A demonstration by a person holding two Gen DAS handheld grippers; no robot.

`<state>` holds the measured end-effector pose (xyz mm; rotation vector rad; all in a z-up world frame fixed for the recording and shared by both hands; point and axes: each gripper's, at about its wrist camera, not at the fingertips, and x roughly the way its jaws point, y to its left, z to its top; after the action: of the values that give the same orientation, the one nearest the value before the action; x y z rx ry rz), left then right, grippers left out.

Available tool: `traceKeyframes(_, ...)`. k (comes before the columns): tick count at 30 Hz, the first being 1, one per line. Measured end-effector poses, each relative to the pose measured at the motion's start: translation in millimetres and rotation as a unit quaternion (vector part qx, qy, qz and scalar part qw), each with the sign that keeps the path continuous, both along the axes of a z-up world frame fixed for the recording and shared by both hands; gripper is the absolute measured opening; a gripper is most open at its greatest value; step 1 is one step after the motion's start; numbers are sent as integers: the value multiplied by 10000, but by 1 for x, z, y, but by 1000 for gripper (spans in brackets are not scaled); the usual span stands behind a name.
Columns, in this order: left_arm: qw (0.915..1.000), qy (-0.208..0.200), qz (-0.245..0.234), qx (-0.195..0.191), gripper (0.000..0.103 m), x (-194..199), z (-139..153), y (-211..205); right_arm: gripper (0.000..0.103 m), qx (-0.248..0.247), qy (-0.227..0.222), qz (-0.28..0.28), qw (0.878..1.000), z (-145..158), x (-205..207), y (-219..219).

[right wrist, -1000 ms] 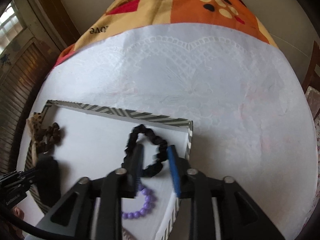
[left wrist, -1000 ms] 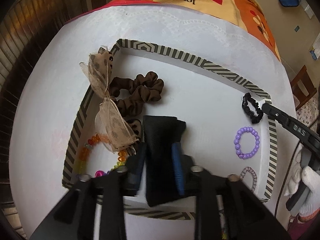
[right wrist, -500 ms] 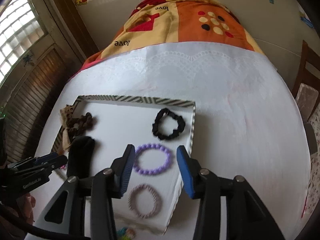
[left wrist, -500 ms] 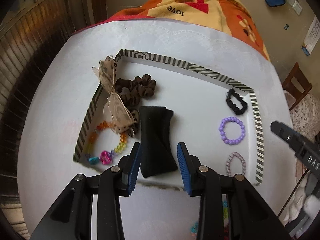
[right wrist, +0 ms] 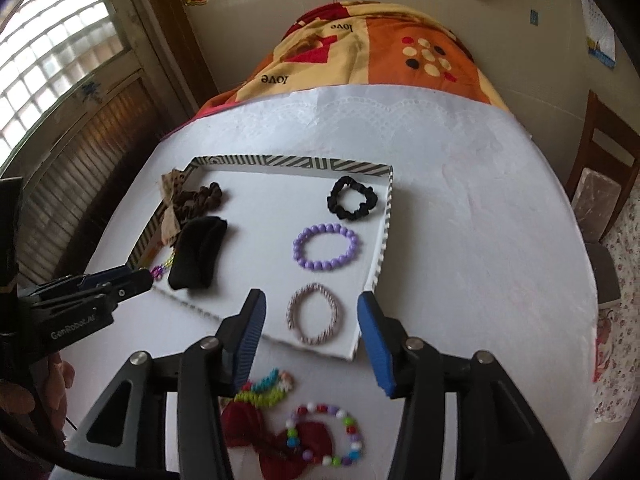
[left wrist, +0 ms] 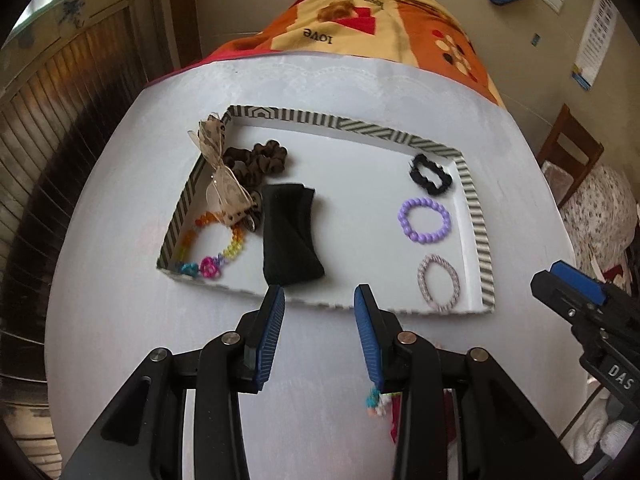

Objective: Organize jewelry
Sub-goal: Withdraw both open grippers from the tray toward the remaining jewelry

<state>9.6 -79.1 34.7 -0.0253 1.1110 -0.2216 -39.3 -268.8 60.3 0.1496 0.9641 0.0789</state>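
A white tray with a striped rim lies on the white table. On its left side are a folded black headband, a brown scrunchie, a leopard-print bow and a rainbow bead bracelet. Along its right side lie a black scrunchie, a purple bead bracelet and a striped hair ring. My left gripper hangs open and empty over the tray's near edge. My right gripper is above the hair ring, its jaws opening and holding nothing.
Near the table's front edge lie a dark red bow, a multicoloured bead bracelet and a bright bead piece. An orange patterned cloth covers the far end. A wooden chair stands to the right.
Both grippers have pulled back and up from the tray. The left let go of the black headband, the right left the black scrunchie lying in the tray and opened wider.
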Motion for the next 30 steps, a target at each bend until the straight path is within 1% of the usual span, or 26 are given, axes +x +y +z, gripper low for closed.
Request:
traceKeyframes(5, 10000, -50, -68, -16, 28, -21, 4, -4, 51, -7, -57, -37, 10000, 7, -25, 3)
traceKeyframes(14, 9993, -206, -269, 138, 28, -49, 11, -18, 53, -37, -58, -143, 9999, 9, -58, 6)
traceKeyframes(24, 9977, -401, -489, 230, 28, -70, 20, -26, 54, -57, -91, -275, 9996, 13, -83, 4)
traceKeyframes(30, 9969, -456, -596, 246, 28, -75, 22, -31, 55, -59, -98, -357, 9993, 14, -92, 3)
